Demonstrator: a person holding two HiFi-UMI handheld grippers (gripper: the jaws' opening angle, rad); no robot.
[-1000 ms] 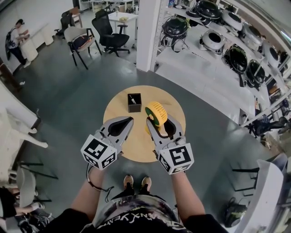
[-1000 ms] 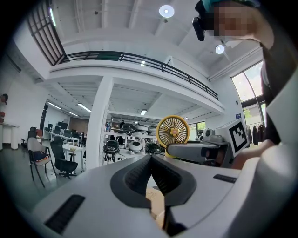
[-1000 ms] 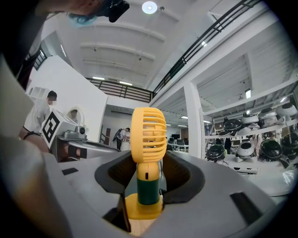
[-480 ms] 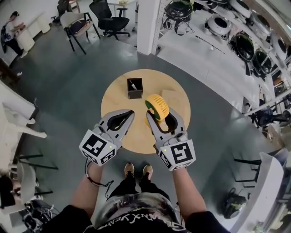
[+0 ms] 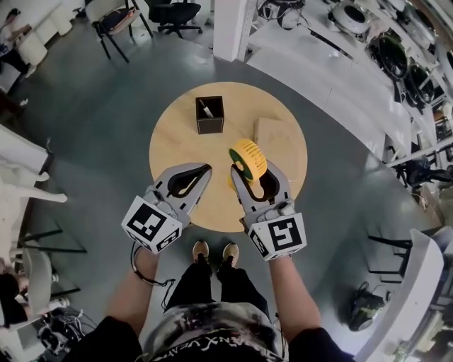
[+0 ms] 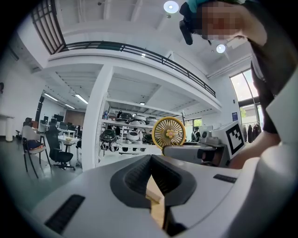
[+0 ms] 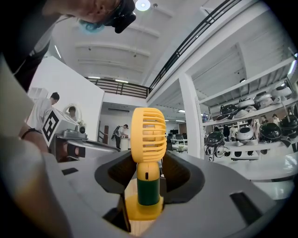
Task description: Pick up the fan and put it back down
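A yellow fan [image 5: 248, 158] with a green stem [image 7: 148, 188] stands upright between the jaws of my right gripper [image 5: 255, 173], which is shut on the stem. The fan's yellow base [image 7: 143, 208] hangs close over the round wooden table [image 5: 177, 145]; I cannot tell whether it touches. My left gripper [image 5: 204, 170] is beside it on the left, over the table's near edge, shut with nothing in it. From the left gripper view the fan [image 6: 169, 132] shows to the right, ahead of the closed jaws.
A black open box [image 5: 209, 115] stands at the table's far side, and a flat wooden block [image 5: 279, 141] lies on its right part. A white pillar [image 5: 233, 28] and shelves of round appliances [image 5: 368, 49] stand beyond. Office chairs [image 5: 113, 18] are far left.
Both grippers have sunk toward the tabletop, the right one carrying the fan down with it. The jaws of both have kept their setting.
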